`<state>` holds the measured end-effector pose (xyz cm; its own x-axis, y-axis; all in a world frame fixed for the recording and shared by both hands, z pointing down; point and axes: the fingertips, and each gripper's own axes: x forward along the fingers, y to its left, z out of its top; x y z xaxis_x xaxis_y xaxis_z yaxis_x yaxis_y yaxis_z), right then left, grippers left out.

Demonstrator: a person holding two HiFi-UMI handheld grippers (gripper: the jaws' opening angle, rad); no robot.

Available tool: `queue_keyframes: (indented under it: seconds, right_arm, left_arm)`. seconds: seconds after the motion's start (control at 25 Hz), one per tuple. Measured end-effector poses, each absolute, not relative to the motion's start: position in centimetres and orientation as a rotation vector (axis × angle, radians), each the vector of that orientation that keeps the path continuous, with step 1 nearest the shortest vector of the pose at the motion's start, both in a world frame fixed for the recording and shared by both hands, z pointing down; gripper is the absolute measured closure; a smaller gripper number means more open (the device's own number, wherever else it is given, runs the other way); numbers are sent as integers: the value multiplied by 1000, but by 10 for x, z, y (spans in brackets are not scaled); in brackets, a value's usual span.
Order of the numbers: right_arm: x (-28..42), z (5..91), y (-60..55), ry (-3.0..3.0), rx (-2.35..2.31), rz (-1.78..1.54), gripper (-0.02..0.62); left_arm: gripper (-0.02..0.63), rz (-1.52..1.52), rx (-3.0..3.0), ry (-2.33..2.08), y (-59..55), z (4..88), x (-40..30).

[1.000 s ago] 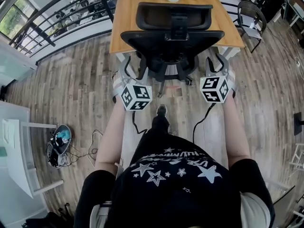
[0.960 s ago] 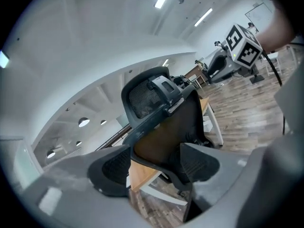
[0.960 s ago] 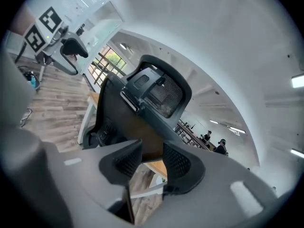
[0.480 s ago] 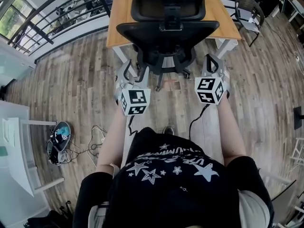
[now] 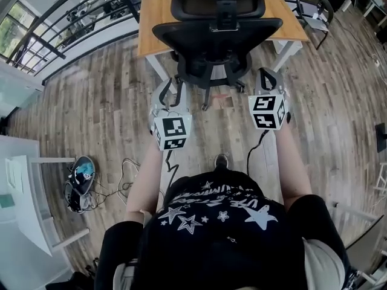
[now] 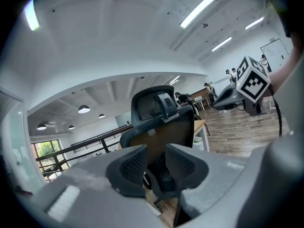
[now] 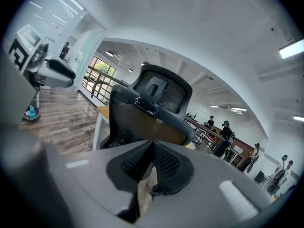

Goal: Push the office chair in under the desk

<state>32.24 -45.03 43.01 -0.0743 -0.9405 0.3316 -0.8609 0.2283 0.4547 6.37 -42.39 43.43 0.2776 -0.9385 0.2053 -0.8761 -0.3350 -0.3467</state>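
— head view?
— office chair stands at the desk edge, its back facing me, just ahead of my left gripper and right gripper. my shirt print is unreadable.
— left gripper view?
— jaws have just been closing, with a narrow gap and nothing in it; the chair stands upright beyond.
— right gripper view?
— jaws together, empty.

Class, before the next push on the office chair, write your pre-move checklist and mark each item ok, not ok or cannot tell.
1. Office chair lined up square with the desk: ok.
2. Left gripper touching the chair: not ok, it is short of it.
3. Left jaws: have just been closing, small gap, nothing between them: ok.
4. Right gripper shut and empty: ok; touching the chair: not ok.
5. Space under the desk free: cannot tell, the chair hides it.
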Motion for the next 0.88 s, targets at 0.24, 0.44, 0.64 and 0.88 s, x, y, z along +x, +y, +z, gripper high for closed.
queue_keyframes:
  seconds: [0.24,0.44,0.64,0.88]
  right_arm:
    - [284,431,-416,-1964,1682,-121,592]
    - [258,432,-386,-1969,1711,-40,592]
    - [230,427,-353,-1918,1727,-47,592]
    - [204,419,-300,-1920,1767,-56,592]
  left_arm:
    - [503,-562,-2430,1631,-399,436,35]
    - [506,-539,-2481,1595,-377,438,14]
    - [572,-512,-2515,1559,-355,432,-10]
    - [604,-494,-2573,1453,-317,428,-21]
